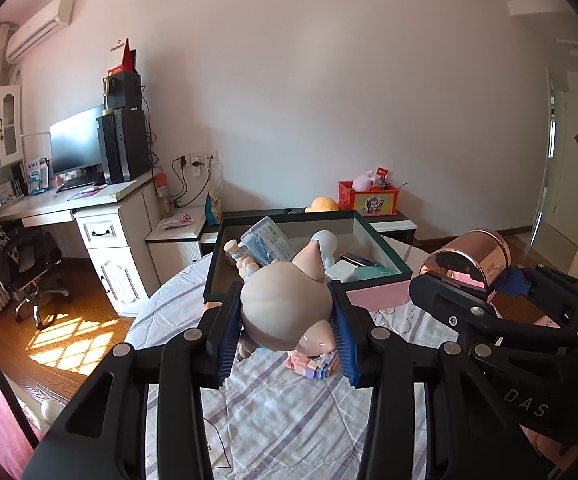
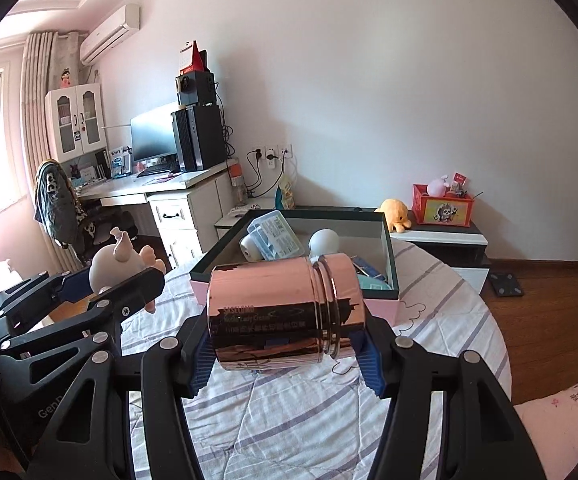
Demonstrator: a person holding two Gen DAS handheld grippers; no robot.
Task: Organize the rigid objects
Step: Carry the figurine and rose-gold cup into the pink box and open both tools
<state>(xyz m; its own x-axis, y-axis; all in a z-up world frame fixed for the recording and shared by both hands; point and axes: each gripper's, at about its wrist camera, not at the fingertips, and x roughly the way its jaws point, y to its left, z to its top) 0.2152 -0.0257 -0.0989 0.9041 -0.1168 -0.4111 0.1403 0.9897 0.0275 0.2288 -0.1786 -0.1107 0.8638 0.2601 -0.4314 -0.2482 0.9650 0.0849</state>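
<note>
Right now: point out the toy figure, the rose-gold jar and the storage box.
toy figure [image 1: 285, 312]: left wrist view, rounded beige head between the pads.
rose-gold jar [image 2: 277, 312]: right wrist view, mirrored side wall.
storage box [image 2: 389, 256]: right wrist view, dark right rim.

- The left wrist camera sits just behind its own fingers, tilted down over the striped bedspread [image 1: 289, 412] toward the open box [image 1: 385, 258], close by.
- The right wrist camera faces the same way from the right side.
- Both take in the box, the desk [image 2: 161, 188] and the far wall, and each sees the other's fingers.
</note>
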